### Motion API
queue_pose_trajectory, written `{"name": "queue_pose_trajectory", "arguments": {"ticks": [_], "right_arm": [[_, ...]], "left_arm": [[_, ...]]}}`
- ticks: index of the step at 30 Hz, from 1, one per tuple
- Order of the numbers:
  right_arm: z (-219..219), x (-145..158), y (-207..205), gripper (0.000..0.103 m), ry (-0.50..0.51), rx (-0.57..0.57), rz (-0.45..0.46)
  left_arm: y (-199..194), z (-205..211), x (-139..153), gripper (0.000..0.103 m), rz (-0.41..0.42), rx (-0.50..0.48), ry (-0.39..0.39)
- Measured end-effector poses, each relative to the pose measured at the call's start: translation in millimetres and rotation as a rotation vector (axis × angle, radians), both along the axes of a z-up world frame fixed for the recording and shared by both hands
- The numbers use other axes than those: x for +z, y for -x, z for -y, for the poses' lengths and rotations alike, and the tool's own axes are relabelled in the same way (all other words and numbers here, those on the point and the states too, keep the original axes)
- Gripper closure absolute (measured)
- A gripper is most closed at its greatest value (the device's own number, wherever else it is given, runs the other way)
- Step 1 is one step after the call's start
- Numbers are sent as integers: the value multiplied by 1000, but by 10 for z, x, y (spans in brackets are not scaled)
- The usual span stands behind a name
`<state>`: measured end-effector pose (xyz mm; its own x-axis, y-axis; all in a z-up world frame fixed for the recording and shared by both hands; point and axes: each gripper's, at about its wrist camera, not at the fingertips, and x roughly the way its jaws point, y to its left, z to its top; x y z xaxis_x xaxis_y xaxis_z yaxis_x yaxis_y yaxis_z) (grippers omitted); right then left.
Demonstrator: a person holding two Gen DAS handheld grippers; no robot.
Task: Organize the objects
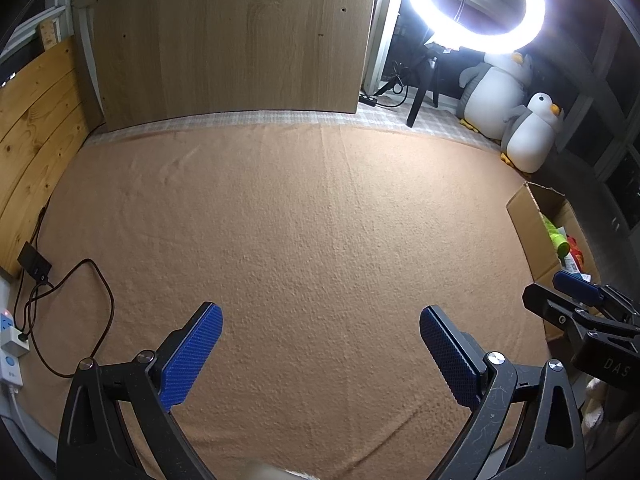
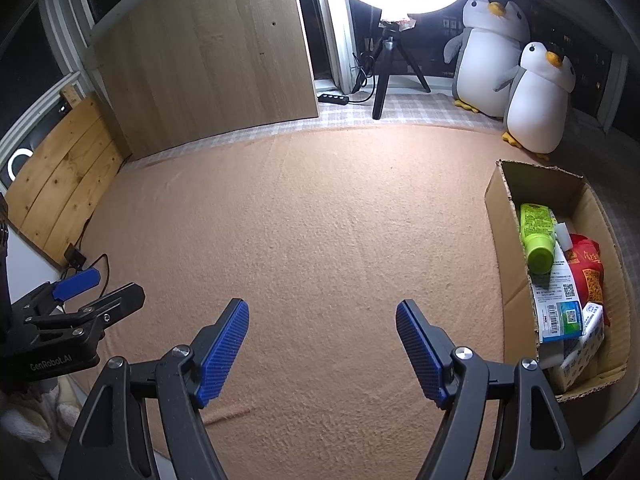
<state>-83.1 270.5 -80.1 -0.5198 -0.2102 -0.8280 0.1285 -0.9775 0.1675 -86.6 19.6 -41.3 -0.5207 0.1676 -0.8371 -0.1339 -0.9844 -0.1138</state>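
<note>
Left gripper (image 1: pixel 320 354): jaws apart, nothing between the blue pads, over bare orange blanket (image 1: pixel 300 220).
Right gripper (image 2: pixel 322 346): jaws apart, empty, above the same blanket.
Cardboard box (image 2: pixel 506 216): on the blanket's right side, near the right gripper.
Right view only: box contents readable, with a green bottle (image 2: pixel 538 240), a red packet (image 2: pixel 588 272), a white carton (image 2: pixel 558 304) and a tissue pack (image 2: pixel 582 344).
Left view only: power strip (image 1: pixel 10 344) and black cable (image 1: pixel 92 280) at the blanket's left edge.
Both views: ring light (image 1: pixel 476 4), two plush penguins (image 2: pixel 516 68), wooden board (image 1: pixel 236 36).
</note>
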Motion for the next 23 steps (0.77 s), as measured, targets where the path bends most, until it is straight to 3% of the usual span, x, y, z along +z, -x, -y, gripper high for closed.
{"name": "queue_pose_trajectory", "arguments": {"ticks": [23], "right_arm": [[-17,-133,75,30,6,-12,29]], "left_arm": [[134,-13,-189,2,18,-6,16]]}}
